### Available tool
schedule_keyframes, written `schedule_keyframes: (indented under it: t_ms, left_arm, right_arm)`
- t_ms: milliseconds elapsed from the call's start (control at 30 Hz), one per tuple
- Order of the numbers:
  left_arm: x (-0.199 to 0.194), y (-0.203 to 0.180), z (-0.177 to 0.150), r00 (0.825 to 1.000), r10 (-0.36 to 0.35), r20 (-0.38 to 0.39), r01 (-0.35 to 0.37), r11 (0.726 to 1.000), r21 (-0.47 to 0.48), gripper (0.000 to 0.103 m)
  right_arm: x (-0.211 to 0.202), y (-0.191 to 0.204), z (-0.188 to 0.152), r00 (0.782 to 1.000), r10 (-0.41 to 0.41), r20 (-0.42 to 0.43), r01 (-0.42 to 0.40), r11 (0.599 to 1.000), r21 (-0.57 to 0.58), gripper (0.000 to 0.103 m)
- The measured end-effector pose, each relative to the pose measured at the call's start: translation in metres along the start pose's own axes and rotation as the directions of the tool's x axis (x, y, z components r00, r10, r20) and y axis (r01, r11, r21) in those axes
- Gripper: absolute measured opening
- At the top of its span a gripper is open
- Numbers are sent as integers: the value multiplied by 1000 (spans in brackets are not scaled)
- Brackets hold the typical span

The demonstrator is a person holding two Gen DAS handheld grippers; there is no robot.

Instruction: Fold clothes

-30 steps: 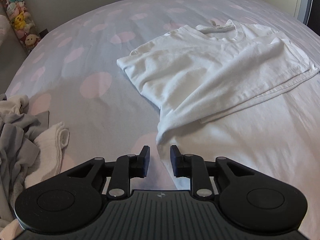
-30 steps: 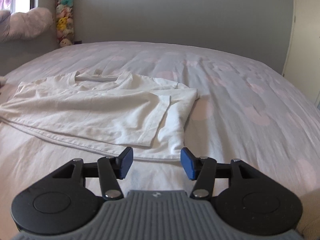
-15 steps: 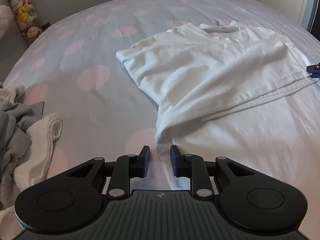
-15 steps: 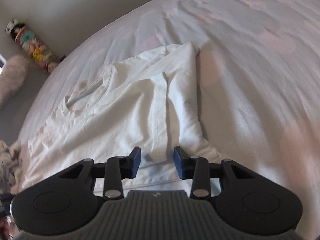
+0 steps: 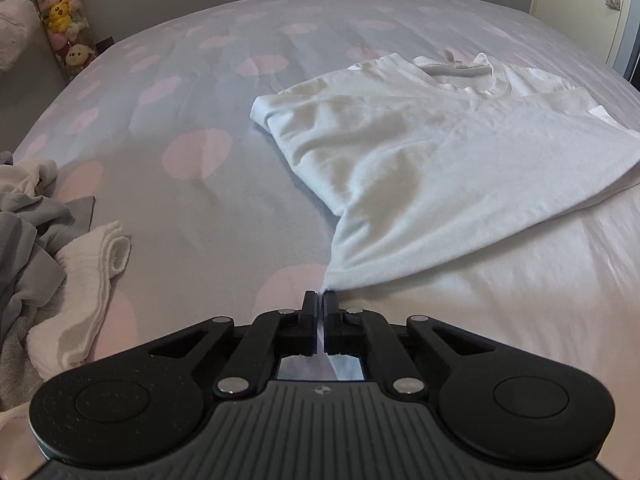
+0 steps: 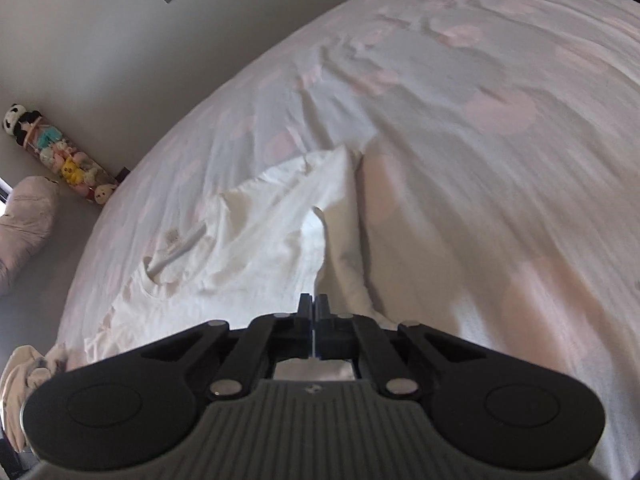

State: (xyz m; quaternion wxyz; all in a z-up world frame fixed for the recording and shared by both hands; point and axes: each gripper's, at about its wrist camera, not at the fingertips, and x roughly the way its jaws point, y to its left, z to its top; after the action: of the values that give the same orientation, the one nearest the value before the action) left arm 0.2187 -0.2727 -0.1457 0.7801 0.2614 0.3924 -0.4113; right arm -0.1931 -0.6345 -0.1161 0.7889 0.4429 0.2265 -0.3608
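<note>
A bed [image 5: 192, 184] with a grey, pink-dotted cover filled both views. The white T-shirt [image 5: 440, 168] lay on it, collar at the far side. The left gripper [image 5: 320, 296] pinched its near left corner; the right gripper [image 6: 314, 300] was clamped on its near right edge. Crumpled clothes [image 5: 48, 248] lay at the left.

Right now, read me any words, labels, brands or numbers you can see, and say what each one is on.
No text is readable.
Neck tag inside the white T-shirt collar: print too small to read.
Emblem on the left gripper body: a round symbol, no letters.
</note>
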Motion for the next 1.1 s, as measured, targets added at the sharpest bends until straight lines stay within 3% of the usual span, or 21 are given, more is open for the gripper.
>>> schedule_keyframes:
  t_ms: [167, 267, 333, 467, 633, 767, 800, 900, 1100]
  left_arm:
    - [-1, 1, -1, 1000, 3, -28, -3, 1000, 0, 1]
    - [-6, 4, 1, 997, 46, -61, -44, 998, 41, 1]
    - [-13, 14, 1, 996, 56, -68, -53, 998, 40, 1]
    - [-28, 39, 14, 1000, 10, -29, -12, 999, -48, 1]
    - [-27, 57, 51, 998, -63, 31, 67, 986, -152, 23]
    - [-12, 69, 80, 990, -116, 75, 132, 956, -263, 40]
    - [-7, 71, 86, 988, -132, 85, 151, 946, -288, 46]
    - [12, 76, 104, 981, -166, 105, 192, 918, -347, 48]
    - [57, 93, 129, 981, -184, 69, 194, 856, -478, 51]
  right_arm:
    - [11, -17, -11, 999, -37, -27, 37, 999, 10, 1]
    - [16, -25, -16, 998, -49, -36, 50, 999, 14, 2]
    - [8, -20, -12, 996, -89, -27, 88, 995, -47, 3]
    - [-7, -15, -1, 996, -84, -10, 82, 991, -105, 9]
    - [0, -8, 21, 999, -49, -14, 47, 990, -134, 14]
    - [15, 2, 38, 999, -32, -21, 28, 985, -171, 35]
    - [21, 7, 43, 999, -30, -18, 26, 981, -190, 35]
    - [37, 16, 57, 999, -33, -13, 29, 974, -226, 36]
    - [60, 27, 69, 999, -15, -30, 6, 962, -274, 36]
